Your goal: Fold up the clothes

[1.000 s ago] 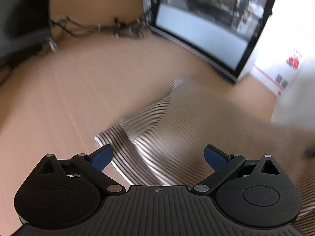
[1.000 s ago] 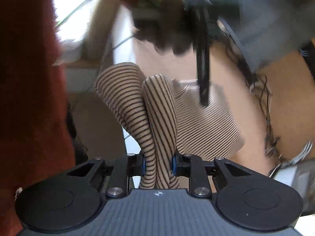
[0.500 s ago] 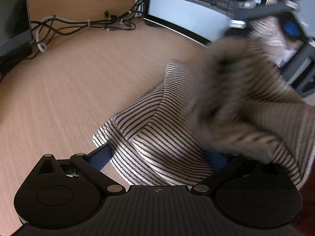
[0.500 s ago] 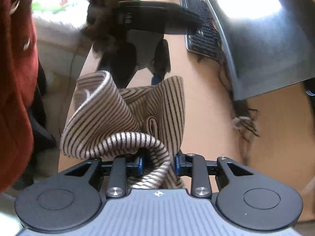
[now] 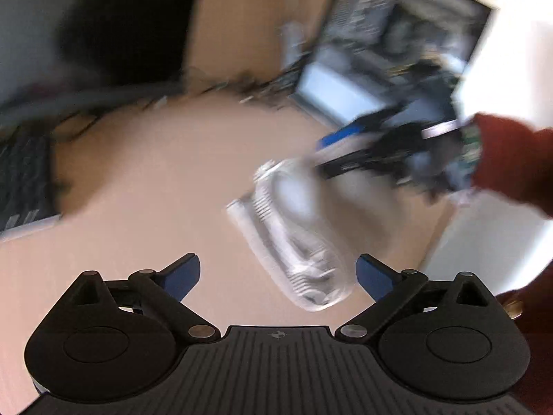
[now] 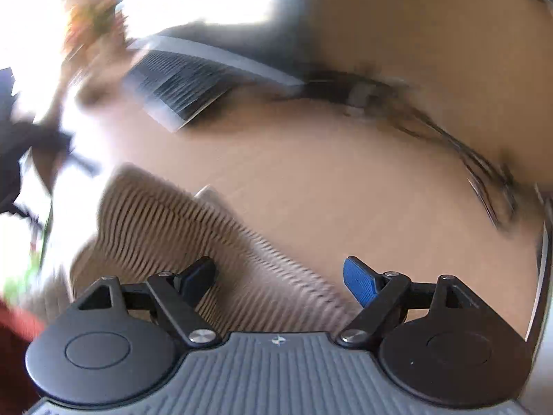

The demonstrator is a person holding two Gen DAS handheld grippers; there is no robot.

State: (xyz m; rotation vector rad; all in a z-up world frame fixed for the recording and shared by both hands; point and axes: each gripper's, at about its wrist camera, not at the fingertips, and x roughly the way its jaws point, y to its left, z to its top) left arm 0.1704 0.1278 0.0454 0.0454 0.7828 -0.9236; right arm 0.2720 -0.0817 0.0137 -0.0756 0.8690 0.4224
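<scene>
Both tongs are spread wide with nothing between the pads: left gripper [image 5: 278, 273] and right gripper [image 6: 280, 278]. Everything's pretty motion-blurred. Going by the wooden desk [image 6: 328, 186], the striped garment [image 6: 193, 242] lies bunched on it, under and just ahead of the right gripper, and ahead-right of the left one. Keyboard [image 6: 179, 86] sits further back on the desk, cables [image 6: 459, 148] trailing along its far edge.
</scene>
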